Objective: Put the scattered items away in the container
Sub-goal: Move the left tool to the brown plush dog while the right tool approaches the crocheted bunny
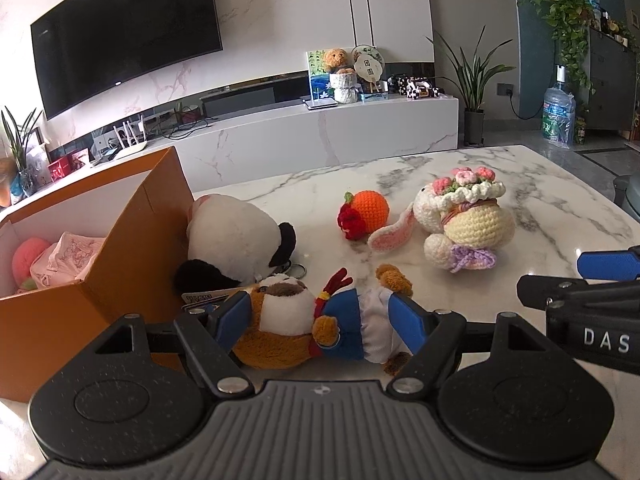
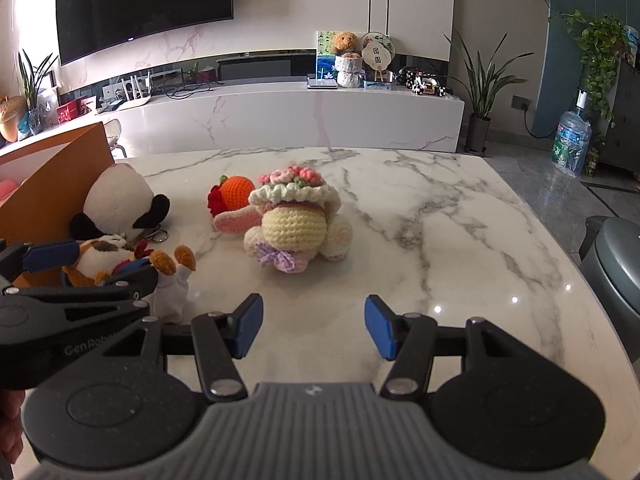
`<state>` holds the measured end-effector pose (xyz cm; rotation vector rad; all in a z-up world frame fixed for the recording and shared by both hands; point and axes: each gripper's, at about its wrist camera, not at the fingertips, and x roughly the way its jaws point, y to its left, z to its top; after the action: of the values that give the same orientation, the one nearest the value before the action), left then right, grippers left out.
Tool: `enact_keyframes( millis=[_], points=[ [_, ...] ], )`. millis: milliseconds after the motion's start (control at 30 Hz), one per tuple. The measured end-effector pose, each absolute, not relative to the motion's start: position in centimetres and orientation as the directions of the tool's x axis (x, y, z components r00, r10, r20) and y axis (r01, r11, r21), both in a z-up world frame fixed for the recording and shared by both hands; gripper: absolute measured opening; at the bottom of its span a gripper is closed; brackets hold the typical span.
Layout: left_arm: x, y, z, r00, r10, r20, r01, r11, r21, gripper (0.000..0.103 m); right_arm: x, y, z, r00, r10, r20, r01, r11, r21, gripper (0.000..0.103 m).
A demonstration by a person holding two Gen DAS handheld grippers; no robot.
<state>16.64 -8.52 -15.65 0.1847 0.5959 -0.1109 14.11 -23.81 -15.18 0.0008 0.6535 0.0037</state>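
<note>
Orange box [image 1: 132, 240] at table's left edge already holds pink items; panda plush [image 1: 236, 236] leans on it. Left gripper [image 1: 320, 320] jaws clamp the cat doll [image 1: 288, 320]. Orange ball [image 1: 366, 210], crochet bunny [image 1: 468, 220] remain mid-table; right gripper [image 2: 314, 330] jaws apart, empty.

Both wrist views look low across the marble table [image 2: 420, 220] toward the TV wall, sharing the toys.
</note>
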Motion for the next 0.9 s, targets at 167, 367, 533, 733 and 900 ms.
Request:
enact_keyframes(
  millis=[167, 367, 533, 733, 900],
  points=[
    [16.9, -8.7, -15.7, 0.833, -0.041, -0.551, 0.159, 0.973, 0.167, 0.092, 15.9, -23.9, -15.1, 0.802, 0.017, -0.597, -0.013, 1.000, 0.012, 0.059],
    [17.2, -7.5, -14.2, 0.794, -0.021, -0.608, 0.069, 0.996, 0.055, 0.092, 17.9, -23.7, -14.7, 0.822, 0.035, -0.568, -0.032, 0.999, 0.015, 0.060],
    [17.5, -6.0, -13.3, 0.749, -0.050, -0.660, -0.045, 0.991, -0.127, 0.091, 18.8, -23.5, -14.4, 0.834, 0.046, -0.550, -0.046, 0.999, 0.015, 0.060],
    [18.1, -3.9, -13.3, 0.695, -0.106, -0.711, -0.177, 0.933, -0.312, 0.091, 19.3, -23.4, -14.0, 0.841, 0.061, -0.538, -0.067, 0.998, 0.008, 0.060],
    [18.4, -2.6, -13.6, 0.630, -0.133, -0.765, -0.296, 0.870, -0.395, 0.091, 19.8, -23.1, -13.8, 0.843, 0.074, -0.533, -0.088, 0.996, 0.000, 0.060]
  ],
)
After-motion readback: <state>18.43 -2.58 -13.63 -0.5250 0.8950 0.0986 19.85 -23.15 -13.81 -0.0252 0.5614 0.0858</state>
